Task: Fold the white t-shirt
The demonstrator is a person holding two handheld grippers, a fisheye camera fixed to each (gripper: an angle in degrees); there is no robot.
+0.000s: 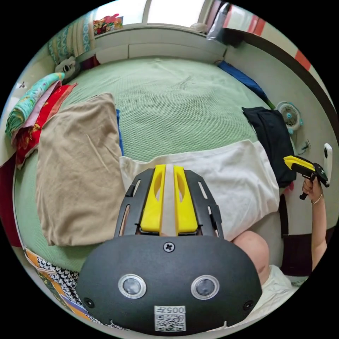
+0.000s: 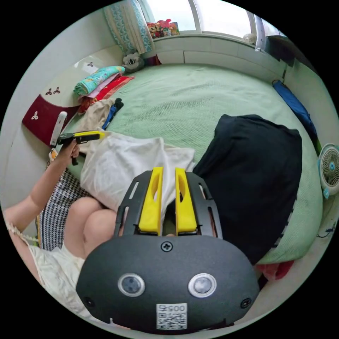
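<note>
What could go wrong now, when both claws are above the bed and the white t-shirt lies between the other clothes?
1. The white t-shirt lies against the dark garment on one side and close to the beige garment on the other, so a claw might pinch a neighbour too.
2. Its near edge hangs over the bed's edge by the person's knee, so a pull there may drag it off.

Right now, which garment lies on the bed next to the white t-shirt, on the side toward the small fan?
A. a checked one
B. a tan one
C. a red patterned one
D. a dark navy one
D: in the right gripper view the dark navy garment lies against the white t-shirt, between it and the fan.
</note>
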